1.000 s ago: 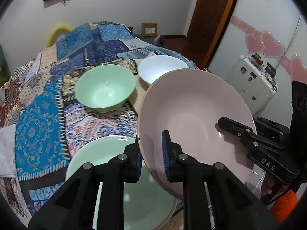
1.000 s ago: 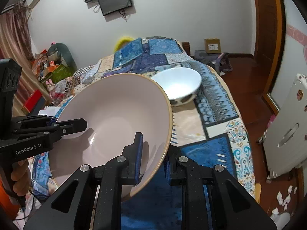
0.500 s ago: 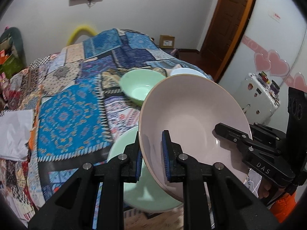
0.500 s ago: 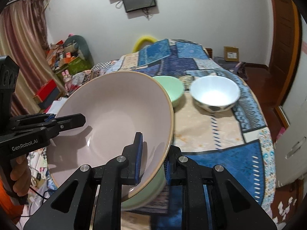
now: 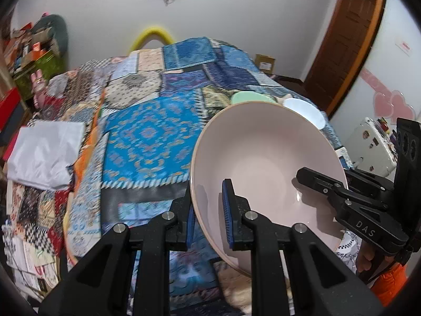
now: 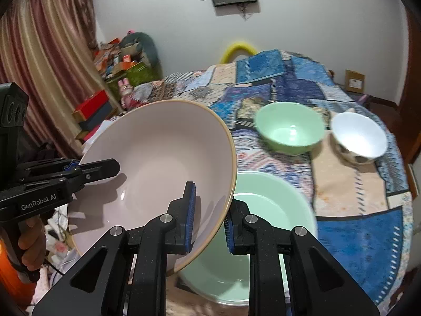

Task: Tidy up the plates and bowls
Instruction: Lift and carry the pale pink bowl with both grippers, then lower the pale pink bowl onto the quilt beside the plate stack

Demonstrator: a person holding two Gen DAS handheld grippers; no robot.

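Grippers are pinching opposite edges of a large pink bowl point(image 5: 265, 173), holding it tilted above the quilt-covered tabletop point(image 5: 147, 137). The left gripper point(image 5: 209, 217) is clamping the bowl's near rim, one blue pad inside and one outside; the right gripper point(image 6: 209, 220) is doing the same on the other side (its housing, seen from the left wrist, is reading "DAS", while the left one, seen from the right wrist, is reading "GenRobot.AI"). The pink bowl is hiding much of a large pale green bowl point(image 6: 265, 205) lying directly beneath it, and from the left wrist that lower bowl is not showing at all. Farther back, a small green bowl point(image 6: 289, 129) and a white bowl point(image 6: 359, 137) are sitting side by side, both blurred. The white bowl's dark outer pattern is too smeared to make out.
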